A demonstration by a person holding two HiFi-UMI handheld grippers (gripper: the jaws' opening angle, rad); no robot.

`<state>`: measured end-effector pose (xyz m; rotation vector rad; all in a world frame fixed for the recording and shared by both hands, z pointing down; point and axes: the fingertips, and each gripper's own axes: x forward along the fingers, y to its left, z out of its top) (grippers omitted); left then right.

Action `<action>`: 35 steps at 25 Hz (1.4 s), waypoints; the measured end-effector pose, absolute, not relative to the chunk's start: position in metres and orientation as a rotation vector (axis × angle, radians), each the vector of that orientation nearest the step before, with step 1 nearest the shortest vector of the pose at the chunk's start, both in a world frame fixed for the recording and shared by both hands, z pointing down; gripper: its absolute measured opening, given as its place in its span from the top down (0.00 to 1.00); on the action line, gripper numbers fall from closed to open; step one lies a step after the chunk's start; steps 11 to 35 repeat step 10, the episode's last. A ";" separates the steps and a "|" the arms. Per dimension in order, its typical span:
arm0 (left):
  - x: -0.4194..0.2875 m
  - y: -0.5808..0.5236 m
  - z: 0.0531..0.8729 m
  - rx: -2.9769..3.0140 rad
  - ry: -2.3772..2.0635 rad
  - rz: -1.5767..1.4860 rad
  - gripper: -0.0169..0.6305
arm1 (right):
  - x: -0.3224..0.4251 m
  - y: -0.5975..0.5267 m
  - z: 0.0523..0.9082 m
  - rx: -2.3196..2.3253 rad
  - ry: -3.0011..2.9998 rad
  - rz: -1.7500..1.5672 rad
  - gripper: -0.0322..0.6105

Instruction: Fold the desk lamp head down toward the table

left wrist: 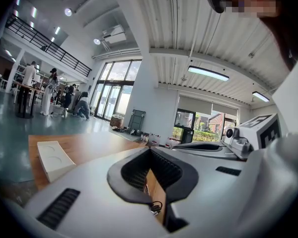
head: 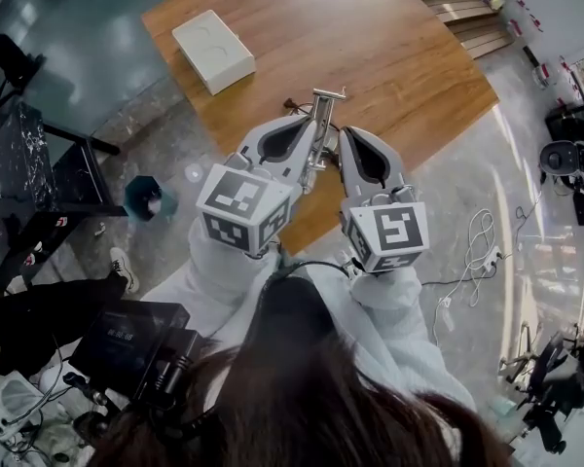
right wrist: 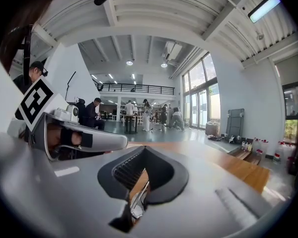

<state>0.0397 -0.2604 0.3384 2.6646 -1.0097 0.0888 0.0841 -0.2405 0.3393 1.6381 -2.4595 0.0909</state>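
A small silvery desk lamp stands on the wooden table near its front edge, a dark cable beside it. My left gripper and right gripper hover side by side just above it, one on each side, both shut with nothing between the jaws. Through the closed jaws in the right gripper view a thin metal lamp arm shows below. The left gripper view shows only a bit of cable and table underneath. The lamp's head is mostly hidden by the grippers.
A flat white box lies at the table's far left corner, also seen as the white box. On the floor are a teal object, a black stand at left and white cables at right. People stand far off.
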 end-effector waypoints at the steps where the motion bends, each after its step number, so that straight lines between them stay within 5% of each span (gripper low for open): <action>1: 0.040 -0.261 0.338 2.665 -1.009 0.088 0.97 | 0.084 -0.240 0.340 1.637 -2.460 0.096 0.95; 35: 0.046 -0.266 0.341 2.660 -1.015 0.106 0.97 | 0.093 -0.243 0.344 1.628 -2.453 0.116 0.95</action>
